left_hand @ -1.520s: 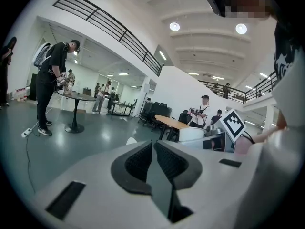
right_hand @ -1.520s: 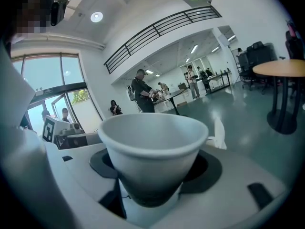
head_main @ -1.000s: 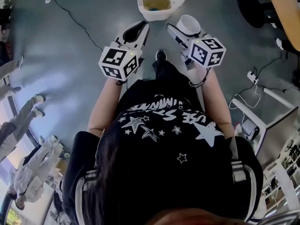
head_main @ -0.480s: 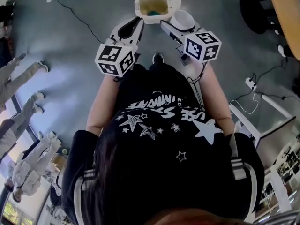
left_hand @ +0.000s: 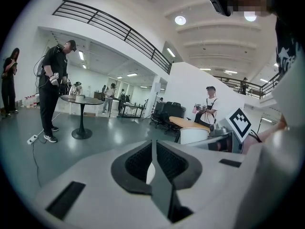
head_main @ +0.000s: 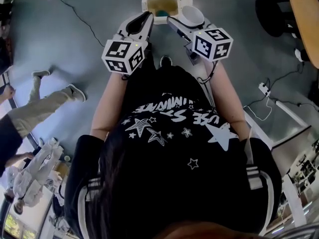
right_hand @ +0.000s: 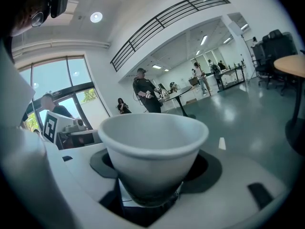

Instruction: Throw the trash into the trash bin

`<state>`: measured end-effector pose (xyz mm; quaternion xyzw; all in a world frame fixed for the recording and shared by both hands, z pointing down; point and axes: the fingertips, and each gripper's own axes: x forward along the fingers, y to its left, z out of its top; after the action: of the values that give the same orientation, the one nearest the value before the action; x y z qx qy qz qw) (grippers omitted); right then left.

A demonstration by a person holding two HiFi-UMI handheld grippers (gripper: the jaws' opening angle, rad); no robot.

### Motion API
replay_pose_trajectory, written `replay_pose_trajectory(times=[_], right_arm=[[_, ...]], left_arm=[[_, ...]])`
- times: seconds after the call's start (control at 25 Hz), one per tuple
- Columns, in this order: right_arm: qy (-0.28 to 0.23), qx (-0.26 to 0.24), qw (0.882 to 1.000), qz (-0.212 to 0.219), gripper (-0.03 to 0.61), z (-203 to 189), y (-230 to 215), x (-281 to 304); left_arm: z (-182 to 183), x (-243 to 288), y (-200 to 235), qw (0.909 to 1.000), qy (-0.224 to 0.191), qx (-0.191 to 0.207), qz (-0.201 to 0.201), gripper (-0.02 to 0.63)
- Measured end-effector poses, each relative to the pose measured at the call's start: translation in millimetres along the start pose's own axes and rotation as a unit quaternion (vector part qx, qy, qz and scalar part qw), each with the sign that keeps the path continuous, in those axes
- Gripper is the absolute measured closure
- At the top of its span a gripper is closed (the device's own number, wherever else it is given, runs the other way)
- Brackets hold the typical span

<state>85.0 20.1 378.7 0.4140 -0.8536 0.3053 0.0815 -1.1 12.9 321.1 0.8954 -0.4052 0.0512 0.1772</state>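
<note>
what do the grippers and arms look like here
The left gripper and right gripper have white shells with black padded jaws. Each carries a white cube printed with black square markers. A thin black cable hangs under the right one. The person wears a black T-shirt with white stars, short sleeves striped white.

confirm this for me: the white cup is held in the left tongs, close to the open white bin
Wrong on one point: the white cup is held in the right tongs, not the left tongs, as the right gripper view shows. It is indeed close to the open white bin.
</note>
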Motion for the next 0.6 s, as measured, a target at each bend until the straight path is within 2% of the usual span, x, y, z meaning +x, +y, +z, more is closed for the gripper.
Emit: replay_pose_trajectory(times=[0.44, 0.6], right_arm=[[0.009, 0.008, 0.999, -0.035, 0.250, 19, -19, 46], [0.012, 0.019, 0.998, -0.054, 0.250, 28, -29, 70]], left_arm=[[13, 39, 60, 0.9996, 0.005, -0.014, -0.022, 0.571], [11, 60, 84, 0.9987, 0.024, -0.022, -0.040, 0.571]])
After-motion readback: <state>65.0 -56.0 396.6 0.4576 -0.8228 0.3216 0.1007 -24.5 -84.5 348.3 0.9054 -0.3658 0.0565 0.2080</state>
